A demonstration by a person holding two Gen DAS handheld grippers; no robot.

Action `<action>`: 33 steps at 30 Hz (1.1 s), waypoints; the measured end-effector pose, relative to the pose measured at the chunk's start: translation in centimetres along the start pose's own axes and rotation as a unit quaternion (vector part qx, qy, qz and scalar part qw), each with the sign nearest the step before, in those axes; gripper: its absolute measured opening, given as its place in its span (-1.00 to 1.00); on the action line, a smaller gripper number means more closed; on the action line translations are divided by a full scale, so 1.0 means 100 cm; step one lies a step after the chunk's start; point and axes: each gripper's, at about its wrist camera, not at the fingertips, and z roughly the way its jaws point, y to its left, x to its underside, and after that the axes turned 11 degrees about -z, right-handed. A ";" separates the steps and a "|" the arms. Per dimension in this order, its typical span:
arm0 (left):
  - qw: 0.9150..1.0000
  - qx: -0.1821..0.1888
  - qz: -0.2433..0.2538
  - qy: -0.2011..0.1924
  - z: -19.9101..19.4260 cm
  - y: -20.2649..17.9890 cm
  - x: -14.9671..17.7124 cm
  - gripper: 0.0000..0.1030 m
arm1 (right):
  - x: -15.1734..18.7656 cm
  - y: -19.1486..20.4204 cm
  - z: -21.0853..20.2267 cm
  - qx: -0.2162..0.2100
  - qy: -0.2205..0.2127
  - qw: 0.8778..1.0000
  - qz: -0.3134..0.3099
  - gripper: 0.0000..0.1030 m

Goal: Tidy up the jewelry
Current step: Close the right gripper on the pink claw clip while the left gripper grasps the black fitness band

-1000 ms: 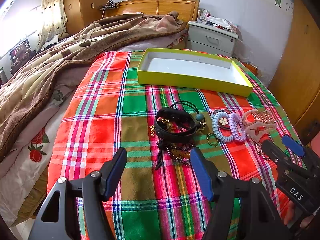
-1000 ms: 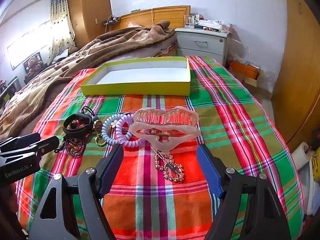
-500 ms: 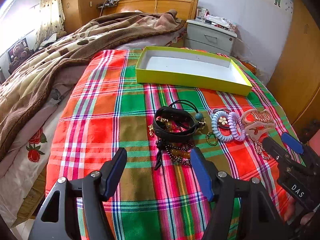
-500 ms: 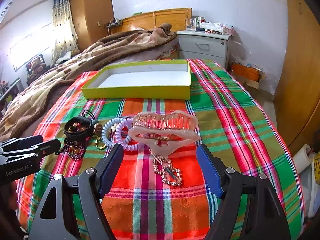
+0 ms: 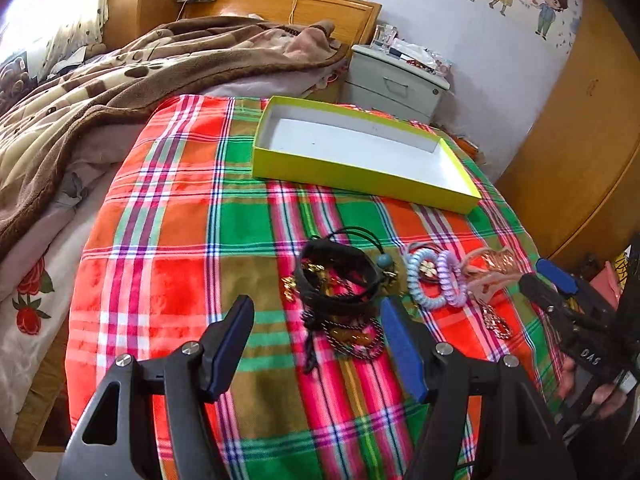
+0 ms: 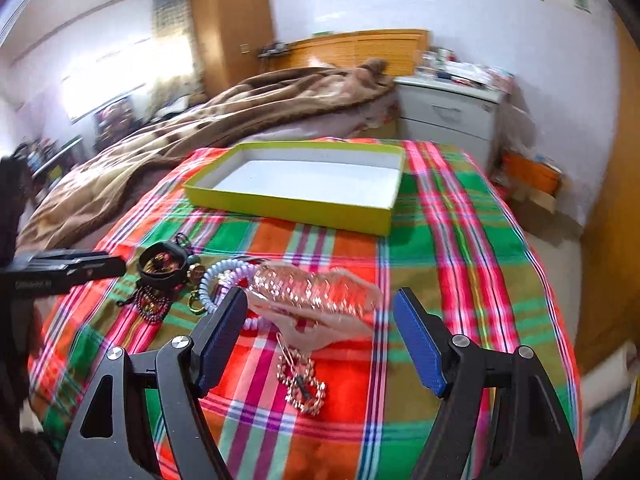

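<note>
— Two grippers, both with their blue-padded fingers spread wide and nothing between them. The left gripper (image 5: 316, 344) hangs over the near part of the plaid cloth (image 5: 180, 248), and the right gripper (image 6: 320, 332) sits low over the cloth's near right part.

— Where does the jewelry lie?

— All of it in a loose row across the cloth, nearer the front edge than the far one. At the left end is a black strap bracelet (image 5: 340, 280) with a beaded bracelet (image 5: 352, 336) just in front of it, touching or nearly so. Next to the right come the coil hair ties (image 5: 438, 280), pale blue and lilac, side by side.

— And at the right end?

— A pink claw clip (image 6: 316, 296) lies against the coil ties, and a rhinestone chain (image 6: 300, 376) trails from under it toward the front edge. The right gripper's fingers flank the clip and chain, but I cannot tell whether they touch the cloth; that view is blurred.

— And the box?

— A yellow-green box (image 5: 360, 178) with a white inside stands on the far part of the cloth, well apart from the jewelry. Behind the cloth, a brown blanket (image 5: 120, 80) is heaped on the bed, with a grey nightstand (image 5: 396, 84) by the far right corner.
</note>
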 end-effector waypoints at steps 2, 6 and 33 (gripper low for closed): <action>1.000 0.000 0.008 0.012 0.005 0.000 -0.004 0.32 | -0.005 -0.002 0.006 -0.006 0.002 0.999 -0.033 0.46; 0.999 0.014 0.003 0.041 0.016 0.003 -0.010 0.32 | -0.012 -0.007 0.021 -0.036 0.029 0.996 -0.078 0.46; 0.996 -0.034 0.015 0.080 0.058 0.002 -0.028 0.22 | 0.001 -0.015 0.033 -0.112 0.067 0.987 -0.090 -0.20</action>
